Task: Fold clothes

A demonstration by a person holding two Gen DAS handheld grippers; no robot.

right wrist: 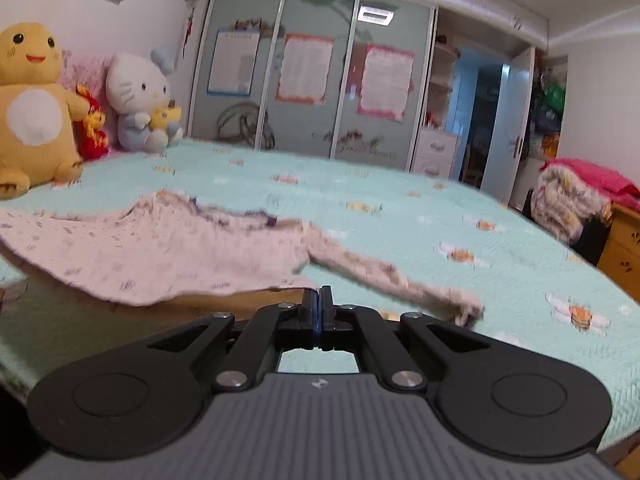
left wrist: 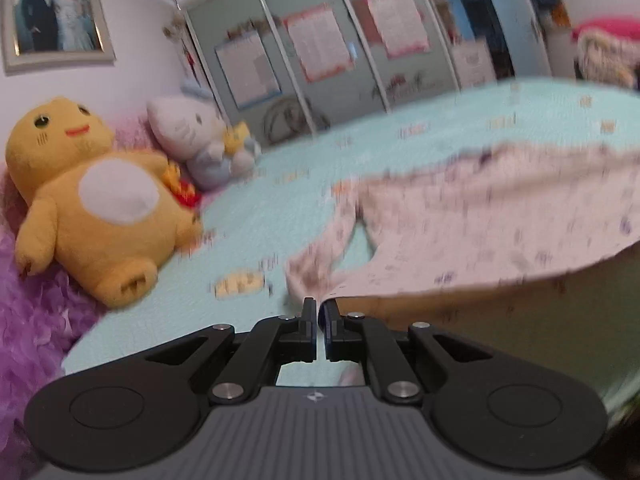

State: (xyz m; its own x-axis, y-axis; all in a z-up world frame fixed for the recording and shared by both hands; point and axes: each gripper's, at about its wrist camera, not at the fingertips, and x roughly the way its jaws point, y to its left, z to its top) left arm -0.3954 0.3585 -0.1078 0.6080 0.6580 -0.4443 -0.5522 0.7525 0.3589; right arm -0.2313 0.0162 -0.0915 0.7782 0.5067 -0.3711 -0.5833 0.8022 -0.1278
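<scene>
Both tongs, left (left wrist: pixel 319 306) & right (right wrist: pixel 321 294), pinch the hem of the pale printed top (right wrist: pixel 160 252) held just above the bed (right wrist: pixel 400 208) w/ sleeves trailing on it; thin edge grips could slip, so fabric may bunch.

Your left claw (left wrist: pixel 319 309) is pinched almost closed on the near hem of a pale pink printed cotton garment (left wrist: pixel 480 224), which hangs lifted and blurred above the mint-green quilted bed (left wrist: pixel 280 196). One sleeve trails down toward the claw. To your left, a big yellow plush toy with a white belly (left wrist: pixel 92 200) leans beside a white cat plush (left wrist: pixel 196 140).
</scene>
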